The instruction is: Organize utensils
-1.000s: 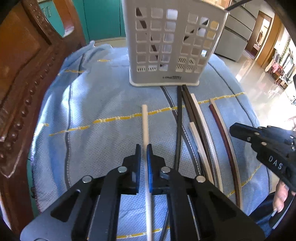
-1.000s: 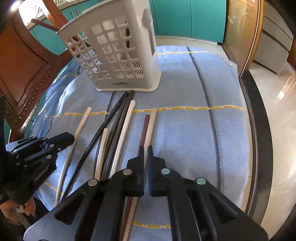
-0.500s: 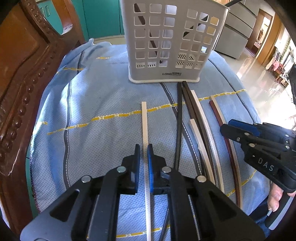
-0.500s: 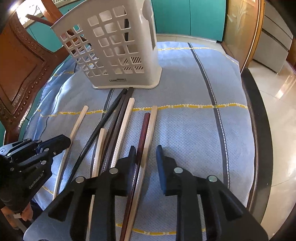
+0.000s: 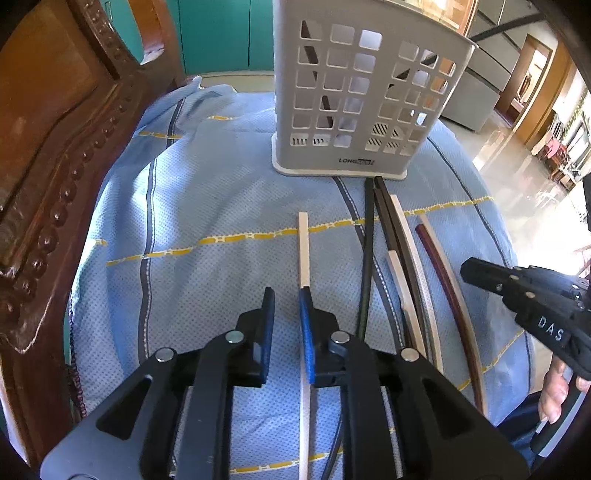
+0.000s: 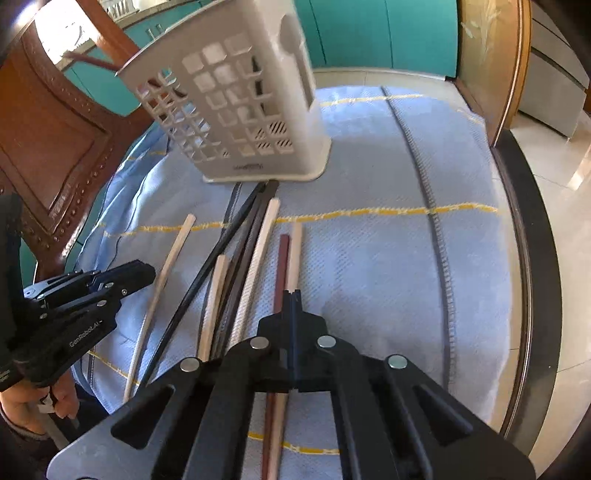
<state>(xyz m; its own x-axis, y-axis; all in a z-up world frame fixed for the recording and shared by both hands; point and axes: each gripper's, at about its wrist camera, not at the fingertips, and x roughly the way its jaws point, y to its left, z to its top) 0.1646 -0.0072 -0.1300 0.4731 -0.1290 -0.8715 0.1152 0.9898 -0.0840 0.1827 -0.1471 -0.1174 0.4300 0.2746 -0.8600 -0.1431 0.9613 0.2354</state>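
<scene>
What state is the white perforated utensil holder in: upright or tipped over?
Upright. The utensil holder stands on its flat base on the blue cloth, open top upward, with dark sticks showing through its holes.

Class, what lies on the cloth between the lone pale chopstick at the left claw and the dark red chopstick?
In the left wrist view, between the pale chopstick and the dark red chopstick: a black one, dark brown ones and two pale ones.

A home dining room: carved wooden chair (image 5: 55,155), cloth-covered table (image 6: 388,258), teal cabinets (image 6: 388,33), tiled floor (image 5: 517,162).
</scene>
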